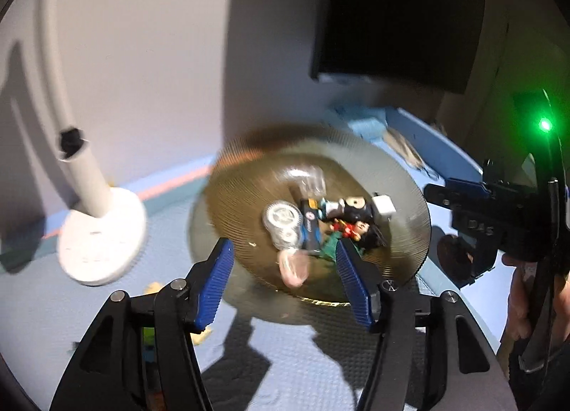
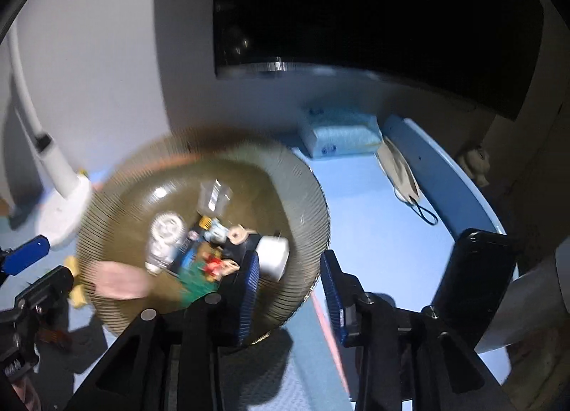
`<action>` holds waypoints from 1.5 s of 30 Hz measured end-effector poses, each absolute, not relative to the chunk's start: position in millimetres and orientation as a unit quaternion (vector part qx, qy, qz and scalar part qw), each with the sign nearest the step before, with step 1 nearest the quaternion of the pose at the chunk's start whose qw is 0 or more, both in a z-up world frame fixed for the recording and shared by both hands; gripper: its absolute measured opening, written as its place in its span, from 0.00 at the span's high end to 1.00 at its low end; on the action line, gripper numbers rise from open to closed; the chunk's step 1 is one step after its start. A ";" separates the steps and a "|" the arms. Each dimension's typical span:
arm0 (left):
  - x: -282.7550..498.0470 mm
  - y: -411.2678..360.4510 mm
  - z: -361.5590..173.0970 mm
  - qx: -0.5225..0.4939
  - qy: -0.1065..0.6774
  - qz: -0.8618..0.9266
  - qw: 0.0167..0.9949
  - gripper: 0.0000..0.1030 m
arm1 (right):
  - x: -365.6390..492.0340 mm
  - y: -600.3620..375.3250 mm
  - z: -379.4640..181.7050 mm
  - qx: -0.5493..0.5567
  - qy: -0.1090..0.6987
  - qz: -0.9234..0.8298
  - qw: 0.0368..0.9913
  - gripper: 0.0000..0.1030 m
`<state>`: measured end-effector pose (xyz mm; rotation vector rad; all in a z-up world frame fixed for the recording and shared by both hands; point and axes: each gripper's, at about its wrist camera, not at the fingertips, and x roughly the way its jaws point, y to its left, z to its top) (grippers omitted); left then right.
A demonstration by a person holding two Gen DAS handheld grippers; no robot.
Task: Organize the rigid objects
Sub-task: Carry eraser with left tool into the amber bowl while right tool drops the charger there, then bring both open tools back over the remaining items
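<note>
A ribbed amber glass bowl (image 1: 402,175) sits on the blue mat and holds several small items: a white gear-like spool (image 1: 282,216), a clear plastic piece (image 1: 309,179), a dark toy figure (image 1: 351,209), a white cube (image 1: 384,205) and a pink lump (image 1: 294,265). My left gripper (image 1: 283,281) is open, its blue pads over the bowl's near rim. The bowl also shows in the right wrist view (image 2: 107,197). My right gripper (image 2: 289,291) is open, straddling the bowl's right rim, left pad inside beside the white cube (image 2: 272,256). The view is motion-blurred.
A white lamp base (image 1: 101,240) stands left of the bowl. A blue packet (image 2: 338,133) and a beige face mask (image 2: 400,172) lie at the back by the raised blue edge (image 2: 452,175). A dark monitor (image 2: 356,11) is behind. Yellow bits (image 2: 76,279) lie by the bowl.
</note>
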<state>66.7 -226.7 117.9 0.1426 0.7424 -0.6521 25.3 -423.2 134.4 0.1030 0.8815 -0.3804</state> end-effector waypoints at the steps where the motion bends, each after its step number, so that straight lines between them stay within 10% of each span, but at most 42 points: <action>1: 64.3 -216.7 124.0 0.065 0.350 -0.305 0.883 0.44 | 21.8 -421.6 139.4 0.057 0.415 -0.177 0.890 0.55; 20: -2.0 24.0 77.3 -0.006 0.371 -0.080 0.925 0.31 | -12.3 -247.1 110.1 0.088 0.435 0.036 0.895 0.25; 45: 10.6 49.0 8.0 -0.031 0.431 -0.054 0.900 0.21 | -0.8 -189.5 17.0 -0.014 0.457 0.047 0.888 0.17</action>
